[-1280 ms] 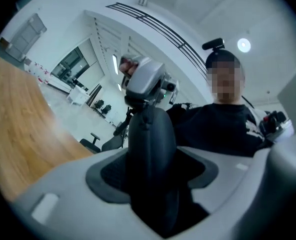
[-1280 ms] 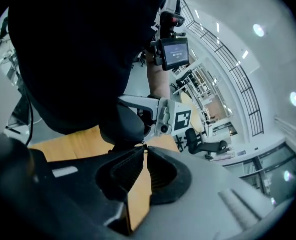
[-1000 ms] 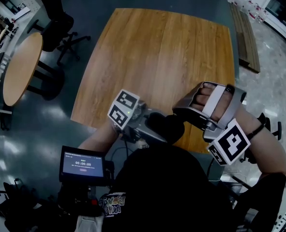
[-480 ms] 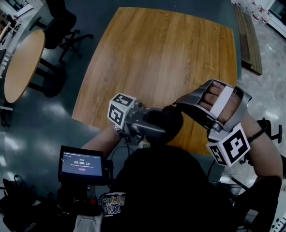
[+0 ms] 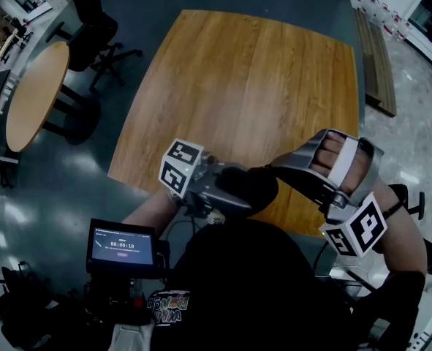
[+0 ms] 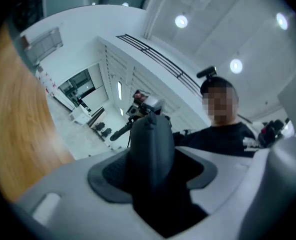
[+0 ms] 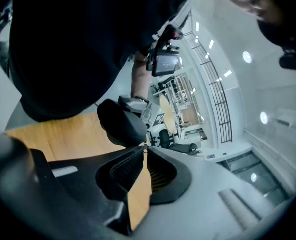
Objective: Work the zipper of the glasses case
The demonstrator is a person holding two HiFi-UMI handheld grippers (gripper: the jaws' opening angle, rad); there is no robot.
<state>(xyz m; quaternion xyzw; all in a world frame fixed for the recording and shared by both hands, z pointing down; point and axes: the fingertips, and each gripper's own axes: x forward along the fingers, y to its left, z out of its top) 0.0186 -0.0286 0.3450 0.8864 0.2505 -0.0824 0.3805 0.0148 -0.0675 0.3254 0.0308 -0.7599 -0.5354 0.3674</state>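
Note:
The black glasses case (image 5: 246, 186) is off the table, close in front of the person's body. My left gripper (image 5: 226, 186) is shut on it with its jaws wide apart. In the left gripper view the case (image 6: 150, 144) stands upright between the two grey pads. My right gripper (image 5: 273, 171) comes in from the right, its tips at the case's upper right edge. In the right gripper view the right gripper (image 7: 144, 148) has its jaws together. A small pale zipper pull (image 7: 145, 145) is pinched at the very tips, against the case (image 7: 120, 121).
The square wooden table (image 5: 259, 72) lies beyond the hands. A round table (image 5: 29, 97) and an office chair (image 5: 91, 24) stand at the left, a low bench (image 5: 376, 57) at the right. A small screen (image 5: 122, 248) sits by the person's dark top.
In the head view the right hand and its marker cube have shifted a little right and down and tilted. The left gripper has tilted slightly, still holding the case.

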